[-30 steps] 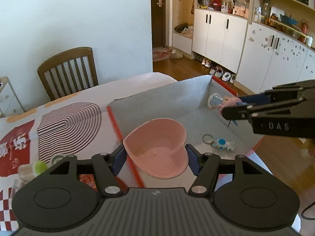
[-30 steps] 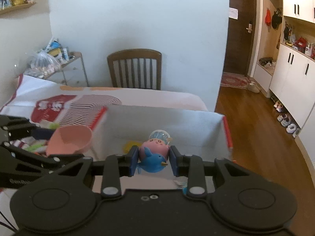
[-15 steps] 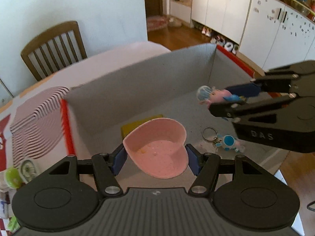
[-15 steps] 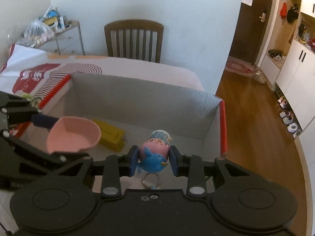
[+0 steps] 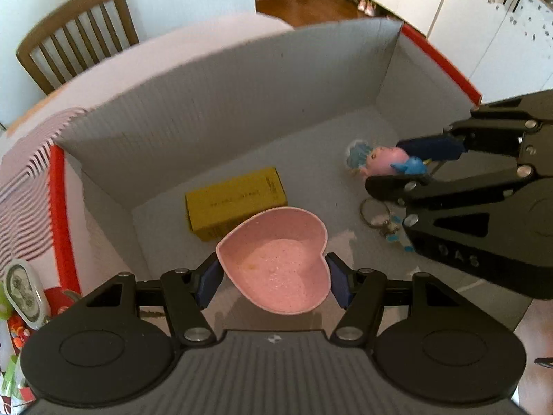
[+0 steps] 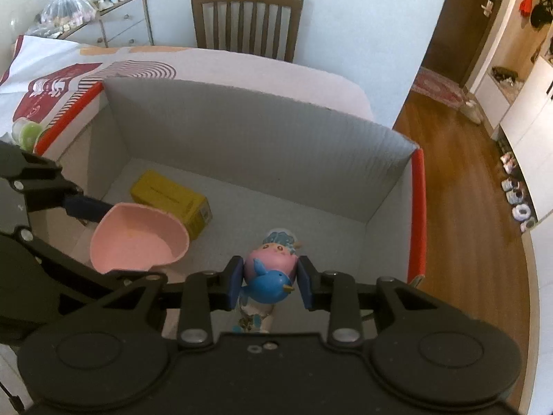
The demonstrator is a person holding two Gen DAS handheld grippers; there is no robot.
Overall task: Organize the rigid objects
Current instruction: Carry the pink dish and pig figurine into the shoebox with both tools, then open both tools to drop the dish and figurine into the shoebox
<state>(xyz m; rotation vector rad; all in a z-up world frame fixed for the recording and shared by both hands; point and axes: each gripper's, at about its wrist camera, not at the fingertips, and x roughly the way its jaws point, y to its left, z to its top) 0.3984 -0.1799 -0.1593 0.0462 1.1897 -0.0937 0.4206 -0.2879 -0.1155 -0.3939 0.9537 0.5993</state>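
Over the grey cardboard box (image 5: 221, 110) on the desk (image 6: 242, 69), the left hand-held gripper (image 5: 273, 276) clamps a pink heart-shaped bowl (image 5: 276, 259) just beside the yellow carton (image 5: 235, 200) on the box floor. The right hand-held gripper (image 6: 269, 282) pinches a pink-and-blue toy figure (image 6: 271, 269) above a keyring (image 5: 375, 209).

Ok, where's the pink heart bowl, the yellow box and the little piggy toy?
pink heart bowl (image 5: 276, 263), left wrist view, its inside bottom.
yellow box (image 5: 236, 197), left wrist view, its top face.
piggy toy (image 6: 273, 254), right wrist view, its pink head.
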